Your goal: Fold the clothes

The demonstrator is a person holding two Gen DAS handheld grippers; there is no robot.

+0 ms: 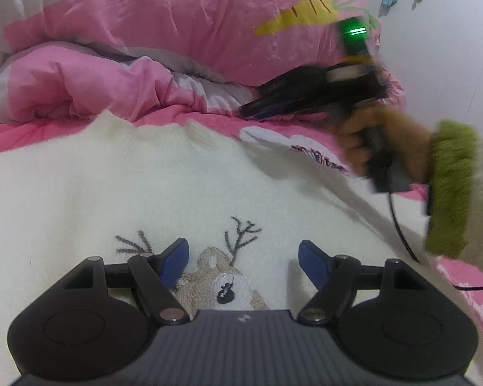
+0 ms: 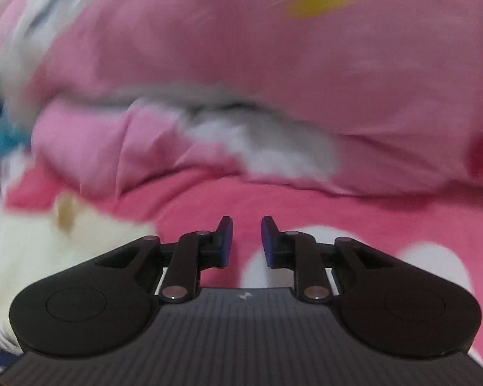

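- Left wrist view is showing a fluffy white sweater lying flat on a hot-pink bedsheet, its knit soft and fuzzy, with an embroidered tan reindeer whose grey antlers are pointing away from the camera.
- Its ribbed collar is lying at the far edge, so the sweater's long axis is running from the camera toward the bedding.
- Left gripper is hovering over the reindeer with blue pads spread wide, gripping nothing.
- Right gripper is holding its jaws slightly parted over the sheet beside the sweater's white edge, with nothing between them; this view is blurring heavily.
- Puffy pink-and-white quilt with a yellow carrot print is bunching up beyond the collar.
- Hand in a shaggy green cuff is gripping the right tool, with a black cable trailing across the sweater's right side.
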